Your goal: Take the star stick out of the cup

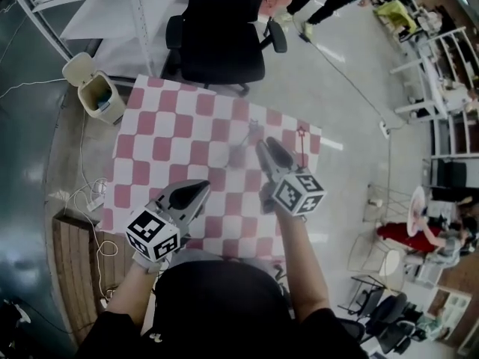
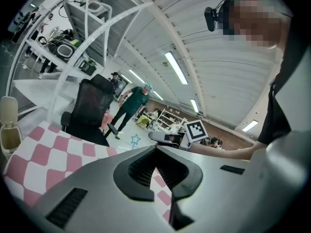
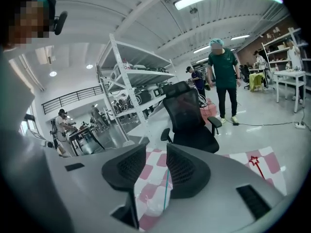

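A clear plastic cup [image 1: 238, 154] stands on the red-and-white checked table [image 1: 172, 126], with a thin teal star stick [image 1: 251, 129] rising out of it. My right gripper [image 1: 263, 146] is right beside the cup. Its jaws stand open in the right gripper view, and the teal stick [image 3: 167, 191] runs up the gap above the cup [image 3: 150, 205]; neither pad presses it. A red star stick [image 1: 301, 137] lies flat on the cloth to the right [image 3: 256, 163]. My left gripper [image 1: 200, 189] hovers over the near left of the table, shut and empty; its view catches the teal star [image 2: 135, 140].
A black office chair [image 1: 224, 36] stands at the table's far edge, and a beige bin [image 1: 97, 92] sits off the far left corner. A cable [image 1: 352, 81] trails over the floor to the right. People stand further back in the room.
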### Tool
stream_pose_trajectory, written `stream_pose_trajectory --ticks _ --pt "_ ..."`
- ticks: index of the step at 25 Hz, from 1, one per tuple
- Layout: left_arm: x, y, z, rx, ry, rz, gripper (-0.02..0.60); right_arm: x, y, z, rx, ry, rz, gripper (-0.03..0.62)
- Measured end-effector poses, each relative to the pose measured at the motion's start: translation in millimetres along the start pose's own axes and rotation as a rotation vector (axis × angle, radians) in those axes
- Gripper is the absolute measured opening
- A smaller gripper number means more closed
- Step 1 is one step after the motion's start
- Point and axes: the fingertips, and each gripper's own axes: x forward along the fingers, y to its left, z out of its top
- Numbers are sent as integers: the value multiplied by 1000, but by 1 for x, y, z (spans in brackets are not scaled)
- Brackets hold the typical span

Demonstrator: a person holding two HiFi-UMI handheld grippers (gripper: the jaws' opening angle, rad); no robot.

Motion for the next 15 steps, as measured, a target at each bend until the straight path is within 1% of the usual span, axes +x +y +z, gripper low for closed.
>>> stream_pose_trajectory --ticks 4,9,14,15 --pt "3 19 -8 -15 17 -7 38 25 -15 -11 16 46 -39 146" --pt "1 41 -10 -37 19 10 39 46 -28 -22 47 81 -63 146" --pt "-6 58 -12 -54 14 34 40 63 -33 -32 51 110 -85 144" --pt "-7 59 -12 -58 13 36 38 64 -34 -33 53 111 -89 134"
